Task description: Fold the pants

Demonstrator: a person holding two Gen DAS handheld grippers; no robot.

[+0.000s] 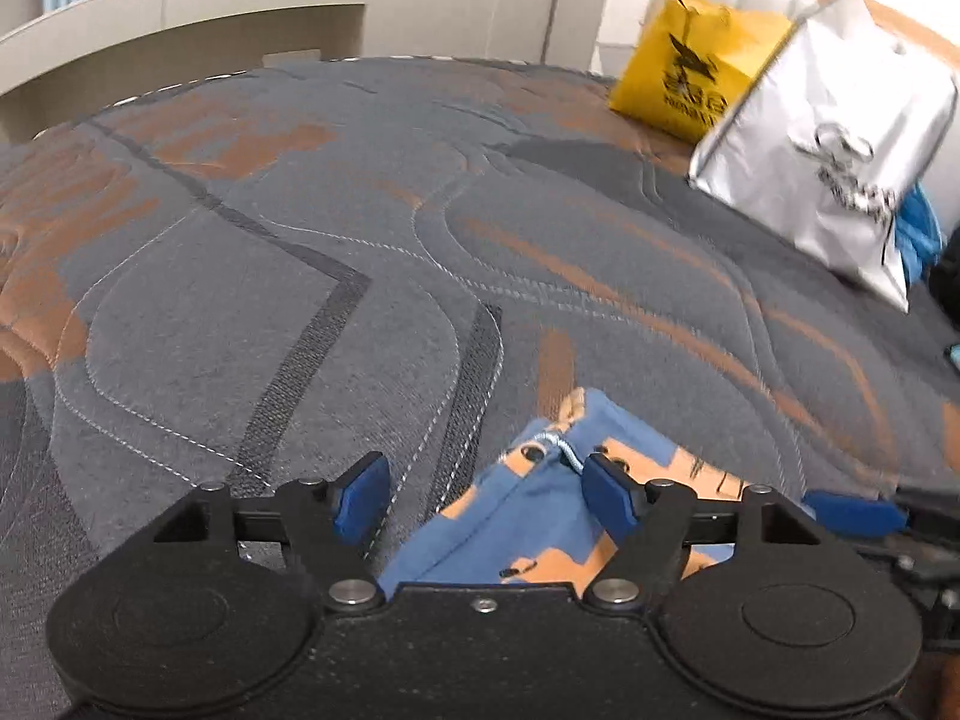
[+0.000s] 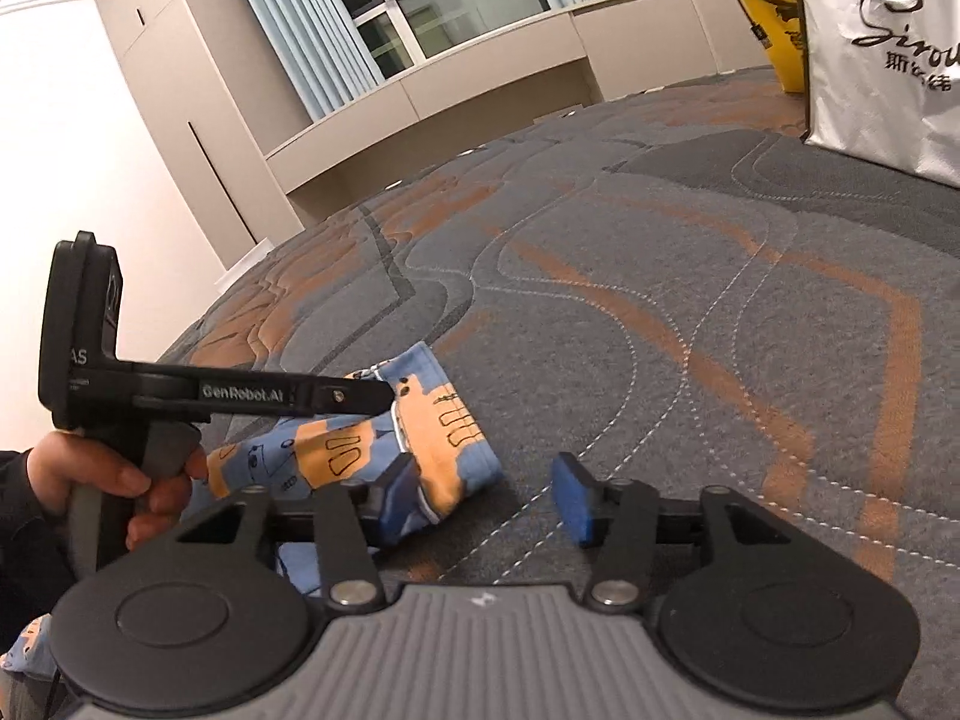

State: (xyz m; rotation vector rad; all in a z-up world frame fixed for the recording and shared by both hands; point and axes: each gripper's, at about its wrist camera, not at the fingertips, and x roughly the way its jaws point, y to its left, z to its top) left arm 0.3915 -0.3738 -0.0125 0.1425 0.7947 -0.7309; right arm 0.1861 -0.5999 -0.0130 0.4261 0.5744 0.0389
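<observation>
We see the pants, blue with orange patches and dark line drawings, bunched on the quilted grey-and-orange bed at the lower centre of both views. Our left gripper stands released, the cloth between its pads untouched. Our right gripper is released too, pants by its left pad. Only the right wrist view shows the hand and the window.

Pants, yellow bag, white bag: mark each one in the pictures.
pants [image 2: 444,420], right wrist view, on the orange patch of the folded end.
yellow bag [image 1: 690,69], left wrist view, on its printed front.
white bag [image 1: 828,138], left wrist view, on its front panel.
</observation>
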